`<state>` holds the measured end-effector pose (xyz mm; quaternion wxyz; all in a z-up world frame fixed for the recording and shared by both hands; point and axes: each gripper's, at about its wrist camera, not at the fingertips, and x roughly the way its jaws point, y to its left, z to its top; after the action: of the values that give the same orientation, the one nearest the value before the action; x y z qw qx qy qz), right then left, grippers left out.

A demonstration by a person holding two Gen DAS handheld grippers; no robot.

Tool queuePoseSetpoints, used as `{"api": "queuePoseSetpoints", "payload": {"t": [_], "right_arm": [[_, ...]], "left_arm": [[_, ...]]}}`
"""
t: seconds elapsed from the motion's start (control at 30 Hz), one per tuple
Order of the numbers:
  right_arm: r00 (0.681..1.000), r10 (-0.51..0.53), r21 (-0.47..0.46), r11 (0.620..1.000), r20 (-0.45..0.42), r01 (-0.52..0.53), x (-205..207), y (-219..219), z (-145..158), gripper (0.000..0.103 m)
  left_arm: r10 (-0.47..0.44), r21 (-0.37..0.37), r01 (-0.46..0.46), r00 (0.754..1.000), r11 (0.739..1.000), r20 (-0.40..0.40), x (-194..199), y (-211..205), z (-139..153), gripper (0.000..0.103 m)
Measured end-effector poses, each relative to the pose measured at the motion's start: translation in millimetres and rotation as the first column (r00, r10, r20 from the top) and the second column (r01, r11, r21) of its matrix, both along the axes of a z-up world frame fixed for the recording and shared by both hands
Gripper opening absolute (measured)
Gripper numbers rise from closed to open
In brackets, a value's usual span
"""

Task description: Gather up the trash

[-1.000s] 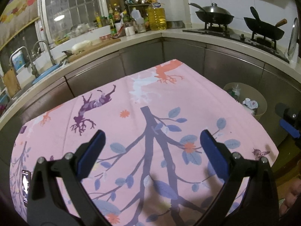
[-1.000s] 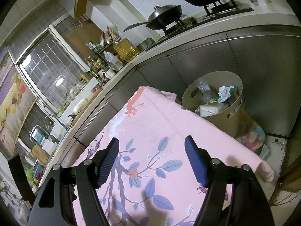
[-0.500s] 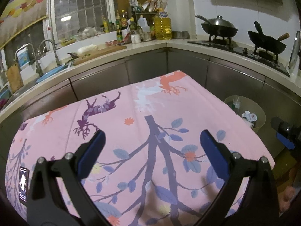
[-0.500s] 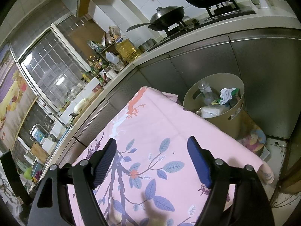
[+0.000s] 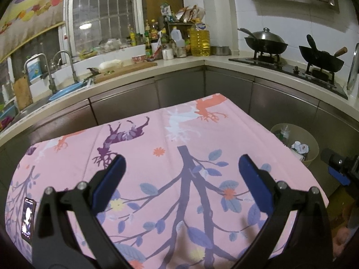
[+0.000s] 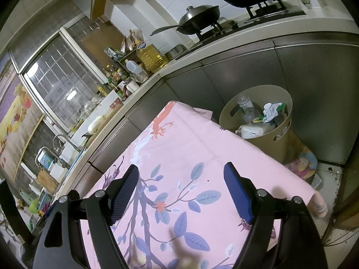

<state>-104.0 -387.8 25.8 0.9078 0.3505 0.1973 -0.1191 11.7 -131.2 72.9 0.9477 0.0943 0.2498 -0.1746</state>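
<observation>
Far left on the bench: phone lying near the edge of the pink cloth, screen lit. Not trash, and easily knocked off by a careless sweep. Middle: left gripper hovering over the cloth, jaws spread, nothing between them. No loose trash visible on the cloth at all, so risk of closing on fabric and dragging the cloth. Right: right gripper also above the cloth, jaws spread and empty. Further right: bin on the floor just beside the bench, already piled with bottle and wrappers. Could topple if bumped, or spill if more gets dropped in from high up.
</observation>
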Motion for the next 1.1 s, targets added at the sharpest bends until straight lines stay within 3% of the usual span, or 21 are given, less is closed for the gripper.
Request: {"api": "queuePoseSetpoints", "payload": {"t": [1.1], "right_arm": [[1.0,-0.002,-0.008,1.0,-0.003,0.002,1.1,0.8,-8.0,0.075]], "left_arm": [[-0.007,0.003,0.008,0.999,1.0,-0.042,7.8,0.3,-10.4,0.097]]}}
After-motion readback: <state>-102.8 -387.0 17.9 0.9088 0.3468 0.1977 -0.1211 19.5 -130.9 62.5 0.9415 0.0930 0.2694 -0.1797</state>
